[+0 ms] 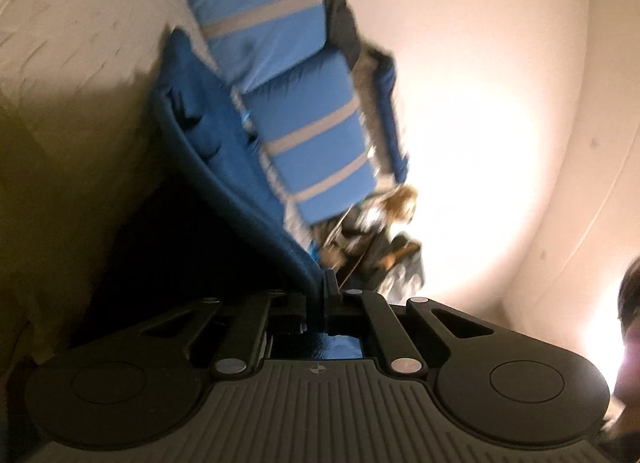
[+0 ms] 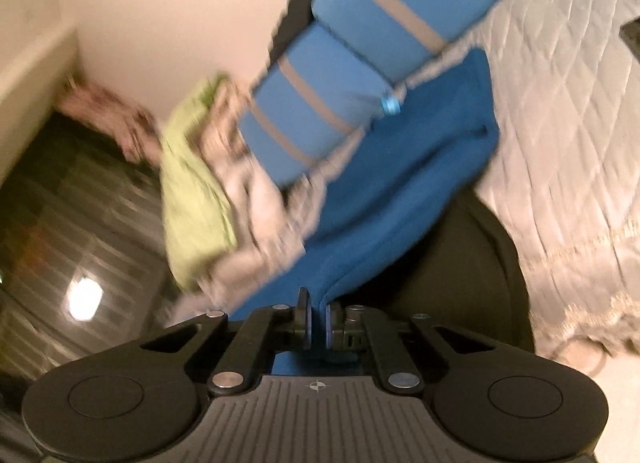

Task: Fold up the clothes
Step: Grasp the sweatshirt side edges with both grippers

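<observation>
A dark blue garment (image 1: 208,143) hangs lifted between both grippers, above a quilted beige bed (image 1: 60,63). My left gripper (image 1: 322,287) is shut on one edge of the garment. My right gripper (image 2: 318,323) is shut on another edge of the same blue garment (image 2: 400,183). The cloth stretches away from each gripper toward the bed (image 2: 560,123). Both views are blurred by motion.
Blue cushions with grey stripes (image 1: 280,43) (image 2: 360,63) lie along the bed's far side by the wall. A pile of other clothes, green (image 2: 192,183) and pale, lies beside them. A dark heap (image 1: 380,239) sits by the wall. Dark floor (image 2: 60,203) shows at left.
</observation>
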The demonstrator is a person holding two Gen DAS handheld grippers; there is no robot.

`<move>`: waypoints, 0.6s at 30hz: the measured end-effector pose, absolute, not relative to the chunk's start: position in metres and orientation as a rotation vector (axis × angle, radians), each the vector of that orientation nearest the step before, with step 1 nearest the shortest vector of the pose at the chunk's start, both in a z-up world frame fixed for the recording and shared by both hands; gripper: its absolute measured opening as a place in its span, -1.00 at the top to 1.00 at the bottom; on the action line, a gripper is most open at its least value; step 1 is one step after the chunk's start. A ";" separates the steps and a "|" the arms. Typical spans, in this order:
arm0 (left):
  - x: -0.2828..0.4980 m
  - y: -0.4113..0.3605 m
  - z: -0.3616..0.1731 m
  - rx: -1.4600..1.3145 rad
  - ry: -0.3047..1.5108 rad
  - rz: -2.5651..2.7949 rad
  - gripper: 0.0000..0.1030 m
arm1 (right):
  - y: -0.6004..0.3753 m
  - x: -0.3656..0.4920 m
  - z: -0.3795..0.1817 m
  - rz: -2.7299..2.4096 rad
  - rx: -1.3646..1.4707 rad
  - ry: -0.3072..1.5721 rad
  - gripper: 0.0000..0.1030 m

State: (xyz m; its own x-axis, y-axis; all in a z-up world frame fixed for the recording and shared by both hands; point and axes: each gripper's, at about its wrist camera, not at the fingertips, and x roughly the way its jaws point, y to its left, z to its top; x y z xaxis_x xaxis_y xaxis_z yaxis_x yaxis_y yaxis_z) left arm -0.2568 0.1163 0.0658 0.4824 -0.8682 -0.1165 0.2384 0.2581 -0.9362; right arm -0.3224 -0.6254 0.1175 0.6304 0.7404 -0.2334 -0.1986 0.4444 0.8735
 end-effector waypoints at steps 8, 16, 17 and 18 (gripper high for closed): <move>-0.277 0.102 0.102 -1.023 0.678 -0.871 0.89 | -0.646 -0.331 0.122 0.636 1.063 0.560 0.85; -0.241 0.100 0.124 -0.956 0.688 -0.778 0.89 | -0.643 -0.301 0.152 0.566 0.974 0.582 0.85; -0.232 0.100 0.128 -0.933 0.682 -0.766 0.89 | -0.643 -0.292 0.156 0.562 0.952 0.591 0.85; -0.225 0.099 0.132 -0.917 0.672 -0.757 0.89 | -0.641 -0.284 0.161 0.561 0.931 0.594 0.85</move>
State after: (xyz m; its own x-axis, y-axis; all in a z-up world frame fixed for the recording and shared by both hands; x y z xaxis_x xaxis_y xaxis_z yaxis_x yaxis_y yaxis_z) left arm -0.2254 0.0991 0.1319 0.5622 -0.8060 -0.1852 0.2795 0.3960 -0.8747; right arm -0.2837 -0.6413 0.1609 0.7066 0.6712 -0.2240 -0.1851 0.4809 0.8570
